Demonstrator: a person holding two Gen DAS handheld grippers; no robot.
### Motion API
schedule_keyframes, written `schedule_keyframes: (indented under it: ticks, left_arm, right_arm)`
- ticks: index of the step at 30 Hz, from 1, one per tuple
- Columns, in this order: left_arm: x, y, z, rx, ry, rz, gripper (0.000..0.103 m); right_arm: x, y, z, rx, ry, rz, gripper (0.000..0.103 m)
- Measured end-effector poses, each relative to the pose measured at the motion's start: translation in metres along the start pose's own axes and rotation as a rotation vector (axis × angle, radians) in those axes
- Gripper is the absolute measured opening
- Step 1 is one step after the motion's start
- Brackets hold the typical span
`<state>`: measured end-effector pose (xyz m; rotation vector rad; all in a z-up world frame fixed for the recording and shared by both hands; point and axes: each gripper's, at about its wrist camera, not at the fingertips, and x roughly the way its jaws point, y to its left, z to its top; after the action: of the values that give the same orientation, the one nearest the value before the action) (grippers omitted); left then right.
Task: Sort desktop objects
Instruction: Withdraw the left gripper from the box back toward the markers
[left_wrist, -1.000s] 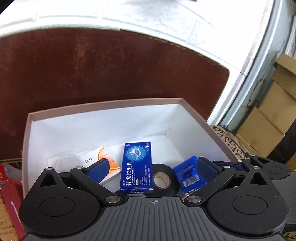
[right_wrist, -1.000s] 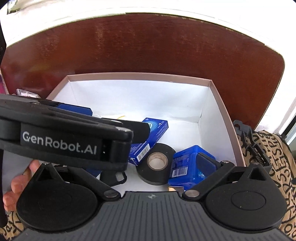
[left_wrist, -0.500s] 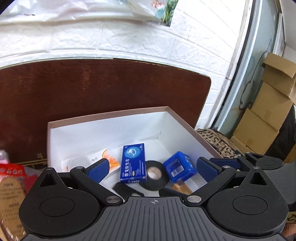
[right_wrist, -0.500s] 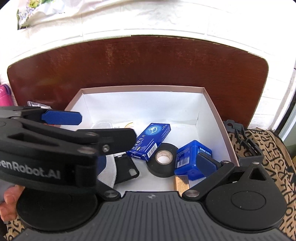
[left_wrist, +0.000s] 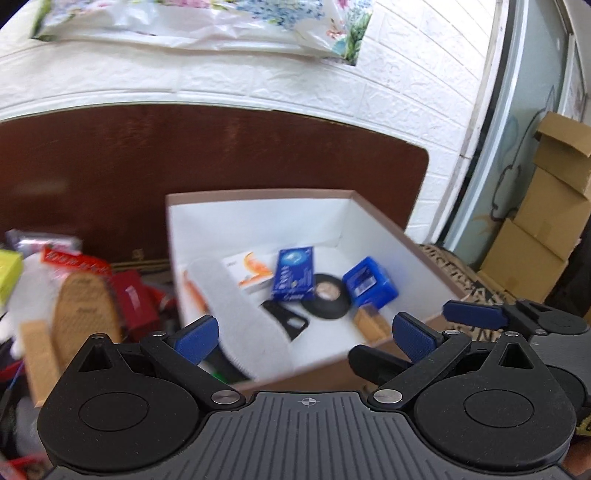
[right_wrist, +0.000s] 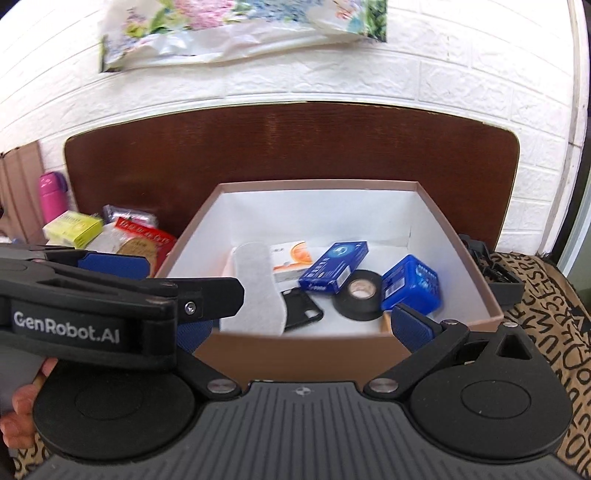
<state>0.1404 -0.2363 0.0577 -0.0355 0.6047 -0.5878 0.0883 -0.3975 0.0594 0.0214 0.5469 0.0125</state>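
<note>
The open brown cardboard box (right_wrist: 458, 236) has a matt white paper lining; the black roll of tape (right_wrist: 357, 294) looks glossy; the dark reddish wooden panel (right_wrist: 295, 144) shows grain; the white brick-pattern wall (right_wrist: 461, 66) is embossed.

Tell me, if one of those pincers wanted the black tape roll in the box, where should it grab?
Probably from straight above, across the ring. The black tape roll lies flat on the box floor, hole upward. One finger could drop into the hole, the other outside the near wall, since the blue boxes crowd its other sides. Both grippers look open.
</note>
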Motion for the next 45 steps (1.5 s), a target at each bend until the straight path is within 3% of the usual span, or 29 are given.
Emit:
schedule_keyframes:
  ticks: [12,18,27,45]
  left_arm:
    - [-0.054,0.013,-0.058,-0.021,-0.015,0.064,0.103]
    - [-0.072,0.021,-0.089,-0.027,0.015,0.096,0.103]
    - [-0.094,0.039,-0.136,-0.115,0.067,0.114,0.103]
    - [-0.121,0.087,-0.181,-0.253,0.075,0.145,0.103]
  right_arm:
    - [-0.032,0.048,-0.052,0.02,-0.063,0.05,0.103]
    - [-0.04,0.068,-0.084,0.046,-0.051,0.058,0.103]
    - [-0.046,0.104,-0.122,0.019,-0.028,0.09,0.103]
    - [-0.035,0.163,-0.152,-0.027,0.008,0.19,0.103]
